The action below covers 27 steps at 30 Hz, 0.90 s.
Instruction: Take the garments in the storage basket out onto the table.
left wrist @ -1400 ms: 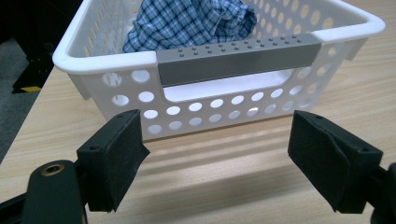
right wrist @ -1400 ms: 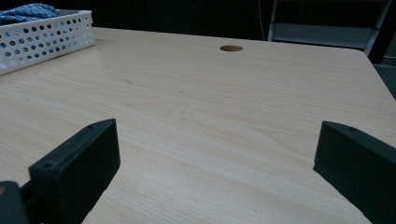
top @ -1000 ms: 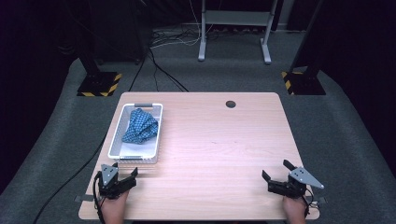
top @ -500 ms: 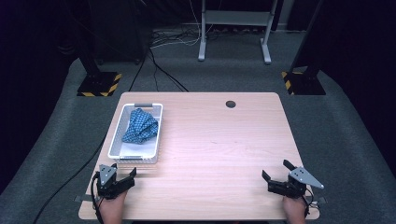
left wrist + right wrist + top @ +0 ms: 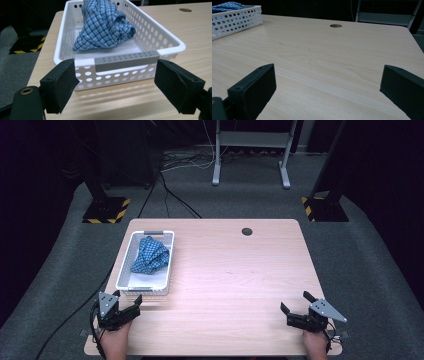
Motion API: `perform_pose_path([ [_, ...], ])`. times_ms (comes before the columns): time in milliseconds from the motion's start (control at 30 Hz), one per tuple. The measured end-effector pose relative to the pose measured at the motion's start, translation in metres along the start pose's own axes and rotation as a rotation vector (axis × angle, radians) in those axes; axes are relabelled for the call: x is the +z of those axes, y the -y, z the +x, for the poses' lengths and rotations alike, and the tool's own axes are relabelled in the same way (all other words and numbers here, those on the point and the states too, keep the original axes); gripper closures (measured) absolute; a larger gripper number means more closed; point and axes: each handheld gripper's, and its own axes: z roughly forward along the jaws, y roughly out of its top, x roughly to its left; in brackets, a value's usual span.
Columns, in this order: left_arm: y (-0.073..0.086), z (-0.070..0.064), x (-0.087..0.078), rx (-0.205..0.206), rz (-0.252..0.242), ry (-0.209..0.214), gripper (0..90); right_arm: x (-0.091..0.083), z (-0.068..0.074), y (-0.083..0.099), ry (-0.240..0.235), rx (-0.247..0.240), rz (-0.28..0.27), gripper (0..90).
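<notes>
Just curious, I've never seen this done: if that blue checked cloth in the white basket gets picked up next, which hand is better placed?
Probably the left. The left gripper sits open just before the basket holding the cloth; the right gripper is across the table.

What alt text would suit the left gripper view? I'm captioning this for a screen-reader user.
A white perforated basket holding a crumpled blue checked cloth sits on a light wooden table, just beyond the open left gripper. A grey handle strip on the basket's near wall faces the two black jaws.
</notes>
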Motion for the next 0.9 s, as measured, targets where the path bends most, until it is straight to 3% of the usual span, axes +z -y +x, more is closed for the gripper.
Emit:
perform_pose_path([
  [333,-0.012,0.004,-0.004,-0.034,-0.024,0.020,17.1,0.000,0.000,0.000,-0.002,-0.001,-0.004,0.0],
  [567,-0.025,0.003,-0.007,-0.005,-0.034,0.018,17.2,0.000,0.000,0.000,-0.002,-0.001,-0.005,0.0],
  [900,-0.051,0.003,-0.014,0.001,-0.074,0.026,16.5,-0.001,0.000,0.000,-0.003,-0.001,-0.005,0.0],
])
